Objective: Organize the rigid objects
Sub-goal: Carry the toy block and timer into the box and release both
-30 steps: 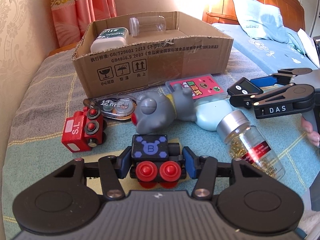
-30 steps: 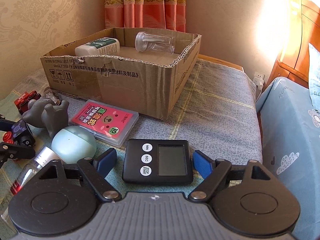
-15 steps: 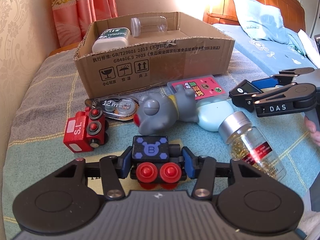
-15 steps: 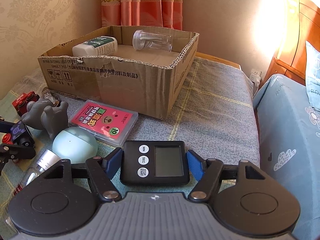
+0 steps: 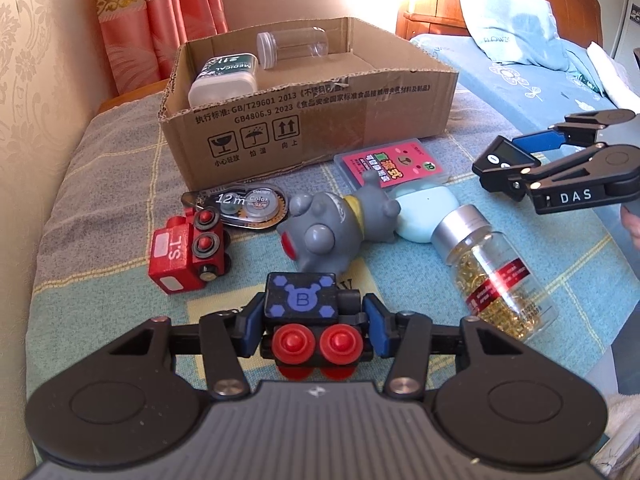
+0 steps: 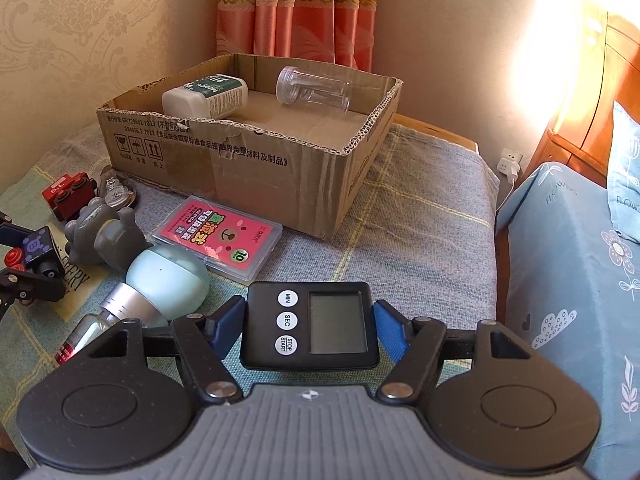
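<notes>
My left gripper (image 5: 312, 326) is shut on a black toy block car (image 5: 308, 312) with a blue "B" top and red wheels, held just above the blanket. My right gripper (image 6: 308, 326) is shut on a black digital timer (image 6: 310, 326) and holds it lifted; it also shows in the left wrist view (image 5: 504, 164). A cardboard box (image 5: 320, 128) stands behind, holding a white medical bottle (image 5: 224, 76) and a clear jar (image 5: 292, 46). In the right wrist view the box (image 6: 248, 168) is ahead and to the left.
On the blanket lie a red toy train (image 5: 186, 248), a correction tape (image 5: 244, 204), a grey rubber toy (image 5: 332, 224), a pale blue egg case (image 5: 424, 216), a pink card case (image 5: 394, 164) and a bottle of gold beads (image 5: 496, 276). A bed (image 6: 568, 280) stands at right.
Both grippers have closed on their objects and risen. The timer has lifted off the blanket and the box looks lower and nearer in the right wrist view.
</notes>
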Demonstrator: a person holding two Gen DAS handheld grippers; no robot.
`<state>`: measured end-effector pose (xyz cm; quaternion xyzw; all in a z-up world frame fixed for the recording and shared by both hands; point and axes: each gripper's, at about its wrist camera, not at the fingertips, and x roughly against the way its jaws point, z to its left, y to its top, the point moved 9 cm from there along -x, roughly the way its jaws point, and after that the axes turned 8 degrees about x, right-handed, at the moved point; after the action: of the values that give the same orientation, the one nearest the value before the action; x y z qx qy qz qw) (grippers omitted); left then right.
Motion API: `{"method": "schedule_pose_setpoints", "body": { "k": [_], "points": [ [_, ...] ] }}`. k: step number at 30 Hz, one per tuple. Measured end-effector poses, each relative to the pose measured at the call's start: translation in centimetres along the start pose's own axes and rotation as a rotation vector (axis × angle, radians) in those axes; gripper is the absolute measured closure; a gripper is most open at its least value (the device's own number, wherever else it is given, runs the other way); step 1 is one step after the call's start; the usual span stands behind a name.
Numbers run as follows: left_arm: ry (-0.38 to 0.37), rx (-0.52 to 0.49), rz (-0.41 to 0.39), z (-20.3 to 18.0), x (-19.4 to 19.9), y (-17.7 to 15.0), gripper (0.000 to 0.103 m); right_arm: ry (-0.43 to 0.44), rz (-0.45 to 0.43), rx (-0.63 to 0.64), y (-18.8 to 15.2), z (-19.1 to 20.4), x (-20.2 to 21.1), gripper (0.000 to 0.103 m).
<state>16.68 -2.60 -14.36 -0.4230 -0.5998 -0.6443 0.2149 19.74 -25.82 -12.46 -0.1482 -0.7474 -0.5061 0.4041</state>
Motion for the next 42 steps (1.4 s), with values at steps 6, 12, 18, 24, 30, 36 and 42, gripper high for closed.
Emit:
{"method": "schedule_pose_setpoints", "body": {
  "k": [6,12,18,24,30,36,42],
  "points": [
    [-0.015,-0.022,-0.009,-0.2,1.2,0.8,0.053,0.027,-0.023,0.019,1.1,0.1,1.3,0.029],
    [-0.029,-0.039,-0.039,-0.7,2.5,2.5,0.053,0.021,-0.051,0.045,2.4,0.0,2.4,0.029],
    [-0.036,-0.06,-0.111,-0.9,3.5,6.4,0.053,0.023,-0.081,0.064,3.8,-0.2,3.3,0.029],
    [-0.038,-0.117,-0.206,-1.7,3.5,12.5,0.053,0.012,-0.135,0.101,6.3,-0.4,4.5,0.029],
    [-0.026,-0.116,-0.225,-1.8,0.1,17.9,0.053,-0.003,-0.172,0.106,8.5,-1.1,4.9,0.029],
    [0.006,-0.056,-0.251,-1.0,-2.3,19.0,0.008,0.007,-0.184,0.082,9.7,-1.5,4.3,0.029],
    [0.021,-0.045,-0.236,-0.2,-0.8,16.5,0.007,0.022,-0.169,0.074,10.7,-1.8,2.9,0.029]
  ]
}}
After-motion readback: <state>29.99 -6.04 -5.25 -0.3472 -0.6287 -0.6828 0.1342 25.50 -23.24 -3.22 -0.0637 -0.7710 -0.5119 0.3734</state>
